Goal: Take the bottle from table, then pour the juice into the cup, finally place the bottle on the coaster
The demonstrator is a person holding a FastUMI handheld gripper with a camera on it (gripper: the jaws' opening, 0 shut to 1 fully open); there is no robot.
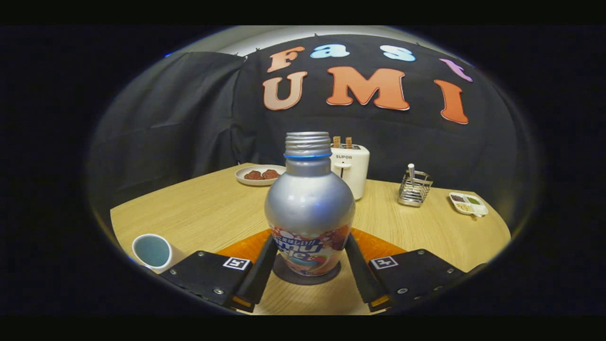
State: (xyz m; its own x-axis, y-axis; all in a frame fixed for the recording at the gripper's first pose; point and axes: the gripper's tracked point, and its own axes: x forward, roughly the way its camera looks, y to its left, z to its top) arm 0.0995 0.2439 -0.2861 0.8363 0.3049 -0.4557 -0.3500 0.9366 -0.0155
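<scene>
The gripper [307, 274] has black fingers [258, 277], screwed black plates with square white-and-black markers, and orange-yellow trim beneath.

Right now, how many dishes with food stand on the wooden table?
2: a round white plate with brown pieces beyond the silver bottle, beside the white toaster; a small divided white tray beside the wire rack.

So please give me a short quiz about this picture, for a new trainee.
1. True or false: the bottle has no cap.
2. What does the bottle stand on? A) plate B) dark coaster C) bare table
3. Fill in: the white cup lies on its ____.

Key:
1. True; its threaded neck is bare.
2. B; the gripper has its jaws at both sides of the bottle's lower body.
3. Side, beside the left jaw.
</scene>
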